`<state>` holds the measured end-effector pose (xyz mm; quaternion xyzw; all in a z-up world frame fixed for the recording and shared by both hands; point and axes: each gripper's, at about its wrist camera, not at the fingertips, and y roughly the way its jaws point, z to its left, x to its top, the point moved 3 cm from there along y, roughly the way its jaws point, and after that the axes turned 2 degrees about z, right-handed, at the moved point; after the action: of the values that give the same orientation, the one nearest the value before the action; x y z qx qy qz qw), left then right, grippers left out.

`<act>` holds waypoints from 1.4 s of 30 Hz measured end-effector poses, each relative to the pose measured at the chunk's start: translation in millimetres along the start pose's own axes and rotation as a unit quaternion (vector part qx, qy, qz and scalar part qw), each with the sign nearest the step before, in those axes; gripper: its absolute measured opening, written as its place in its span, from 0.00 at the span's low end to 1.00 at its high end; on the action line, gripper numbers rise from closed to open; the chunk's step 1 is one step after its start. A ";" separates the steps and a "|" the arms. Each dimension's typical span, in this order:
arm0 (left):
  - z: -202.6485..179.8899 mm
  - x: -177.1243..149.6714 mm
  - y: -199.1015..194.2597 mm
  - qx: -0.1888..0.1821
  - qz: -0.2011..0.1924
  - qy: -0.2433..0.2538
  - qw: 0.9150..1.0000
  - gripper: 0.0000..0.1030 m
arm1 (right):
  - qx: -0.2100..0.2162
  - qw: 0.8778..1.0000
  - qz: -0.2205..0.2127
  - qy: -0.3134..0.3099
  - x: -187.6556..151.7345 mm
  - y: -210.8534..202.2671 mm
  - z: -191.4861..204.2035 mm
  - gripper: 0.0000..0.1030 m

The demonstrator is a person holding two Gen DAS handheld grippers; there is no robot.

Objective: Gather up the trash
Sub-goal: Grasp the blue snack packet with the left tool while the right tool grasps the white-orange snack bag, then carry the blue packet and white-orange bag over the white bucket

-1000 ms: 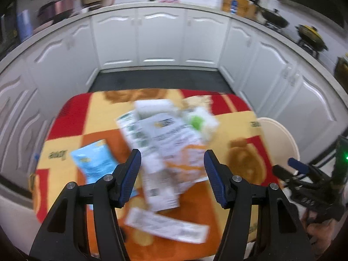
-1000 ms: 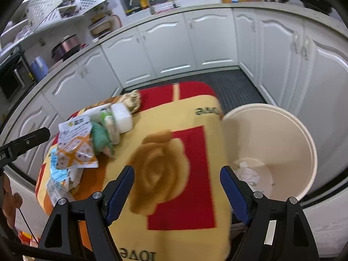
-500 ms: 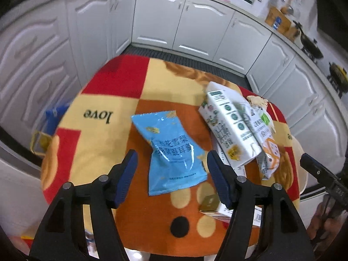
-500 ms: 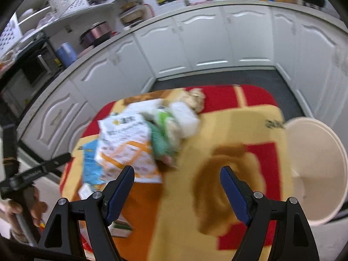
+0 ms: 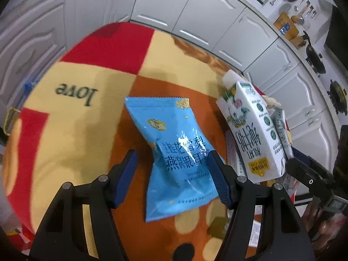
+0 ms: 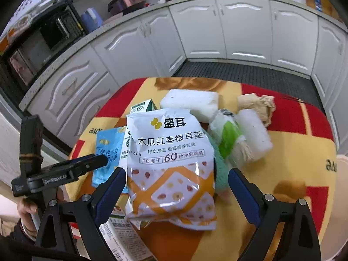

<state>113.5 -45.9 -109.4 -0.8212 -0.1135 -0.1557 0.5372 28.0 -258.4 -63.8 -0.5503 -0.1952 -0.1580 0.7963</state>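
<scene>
On the tabletop [image 5: 65,130], covered by a red, yellow and orange blanket amid white kitchen cabinets [image 6: 243,28], lies a heap of wrappers. The left gripper [image 5: 171,174] hangs with fingers spread over a blue packet [image 5: 174,152]; the right gripper [image 6: 177,187], fingers also spread, straddles a white-and-orange bag [image 6: 171,174].

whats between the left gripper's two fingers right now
In the left wrist view, the blue snack packet lies on the blanket between the open left gripper fingers, its lower half in the gap; neither pad clearly touches it.
</scene>
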 end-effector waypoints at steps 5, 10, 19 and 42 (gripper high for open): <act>-11.7 -0.5 4.1 0.005 -0.012 0.023 1.000 0.64 | 0.028 0.999 -0.009 0.034 2.0 4.8 -9.4 0.89; -17.3 -6.8 4.6 0.008 -0.023 0.045 0.999 0.54 | 0.025 0.999 -0.026 0.014 -7.8 -4.2 0.7 0.74; -19.2 -10.0 -20.5 0.017 -0.038 0.069 0.997 0.34 | 0.006 0.999 -0.050 -0.020 -21.9 -33.5 14.4 0.63; -97.4 -20.0 -99.2 -0.015 -0.111 0.156 0.981 0.34 | -0.054 0.990 -0.129 -0.022 -55.4 -113.7 -0.1 0.64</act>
<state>46.9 -96.3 3.5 -0.7771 -0.1163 -0.3419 0.5154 -73.4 -295.6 2.0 -0.5661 -0.2729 -0.2574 0.7340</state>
